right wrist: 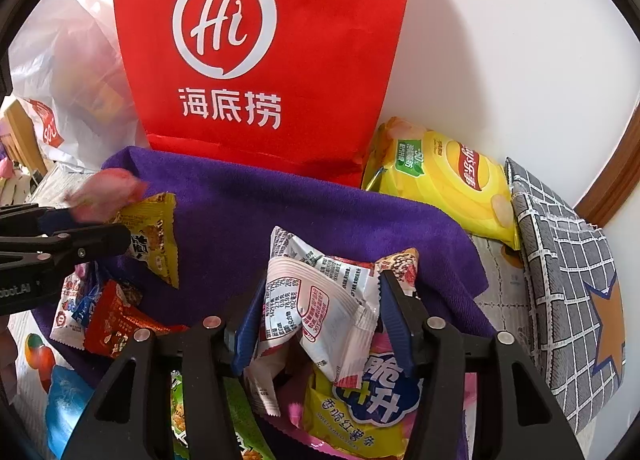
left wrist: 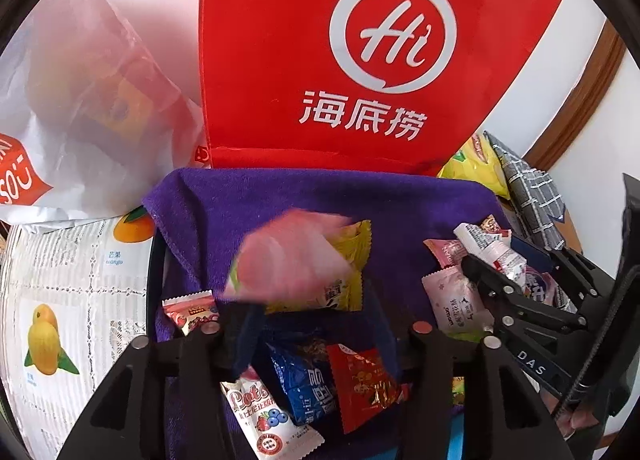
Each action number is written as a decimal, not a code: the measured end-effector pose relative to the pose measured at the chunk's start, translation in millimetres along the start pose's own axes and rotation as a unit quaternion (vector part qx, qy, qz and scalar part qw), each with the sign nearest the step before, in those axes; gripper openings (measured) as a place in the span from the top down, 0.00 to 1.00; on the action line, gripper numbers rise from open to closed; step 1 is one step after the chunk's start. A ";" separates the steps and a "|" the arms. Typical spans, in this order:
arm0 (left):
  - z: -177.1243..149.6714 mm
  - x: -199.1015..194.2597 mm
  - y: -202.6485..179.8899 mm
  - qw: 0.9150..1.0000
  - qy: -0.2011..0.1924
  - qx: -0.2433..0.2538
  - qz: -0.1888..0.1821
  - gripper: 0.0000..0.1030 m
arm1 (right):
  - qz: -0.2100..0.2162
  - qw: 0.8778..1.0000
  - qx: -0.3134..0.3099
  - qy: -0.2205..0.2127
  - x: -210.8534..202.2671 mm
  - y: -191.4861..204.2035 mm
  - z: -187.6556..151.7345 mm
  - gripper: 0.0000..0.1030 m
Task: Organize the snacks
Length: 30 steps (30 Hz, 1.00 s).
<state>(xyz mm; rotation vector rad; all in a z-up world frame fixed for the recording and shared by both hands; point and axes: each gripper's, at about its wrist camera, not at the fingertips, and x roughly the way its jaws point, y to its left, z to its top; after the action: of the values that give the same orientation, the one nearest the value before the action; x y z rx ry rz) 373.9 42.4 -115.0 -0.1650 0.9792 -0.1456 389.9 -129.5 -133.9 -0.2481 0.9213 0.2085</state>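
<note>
Snacks lie scattered on the purple towel (right wrist: pixel 280 200) before the red bag (right wrist: pixel 260 40). Right gripper (right wrist: pixel 316 324) pinches a white packet (right wrist: pixel 316 312); left gripper (left wrist: pixel 316 324) is spread, a blurred pink packet (left wrist: pixel 288 256) and a yellow packet (left wrist: pixel 344 272) just beyond.

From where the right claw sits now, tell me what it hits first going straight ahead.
The right claw already has a white snack packet between its fingers. Past that, it would likely meet the purple towel, then the red bag; depth is unclear.
</note>
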 end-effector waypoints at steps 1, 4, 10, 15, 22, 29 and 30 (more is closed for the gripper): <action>-0.3 -2.4 0.8 1.000 -0.001 -0.002 -0.003 0.48 | 0.000 1.000 -0.002 0.002 0.2 0.6 0.0 0.44; -1.2 -9.9 1.5 1.000 -0.006 -0.002 0.002 0.41 | 0.002 1.000 -0.006 0.005 -1.0 3.1 0.2 0.43; -5.1 -28.3 1.7 0.999 -0.011 -0.008 0.029 0.33 | 0.004 1.000 -0.006 -0.001 -17.7 7.9 2.6 0.40; -14.1 -56.8 -2.1 0.999 -0.033 -0.005 0.027 0.31 | 0.013 1.000 0.004 -0.009 -45.2 10.6 4.1 0.32; -37.3 -104.2 -11.3 0.998 -0.061 0.001 0.011 0.30 | 0.010 0.999 0.017 -0.027 -97.0 11.8 -4.7 0.31; -67.5 -154.3 -29.4 0.996 -0.089 0.019 0.001 0.31 | 0.017 0.998 0.045 -0.034 -153.6 10.1 -30.9 0.31; -73.8 -161.9 -32.3 0.996 -0.092 0.020 0.002 0.31 | 0.018 0.998 0.048 -0.034 -160.1 10.3 -34.8 0.31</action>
<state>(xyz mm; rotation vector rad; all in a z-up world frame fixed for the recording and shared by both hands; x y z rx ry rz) 221.8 37.3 -17.3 -0.1363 0.7934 -0.1434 266.5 -141.6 -26.3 -0.1349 0.8662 0.2046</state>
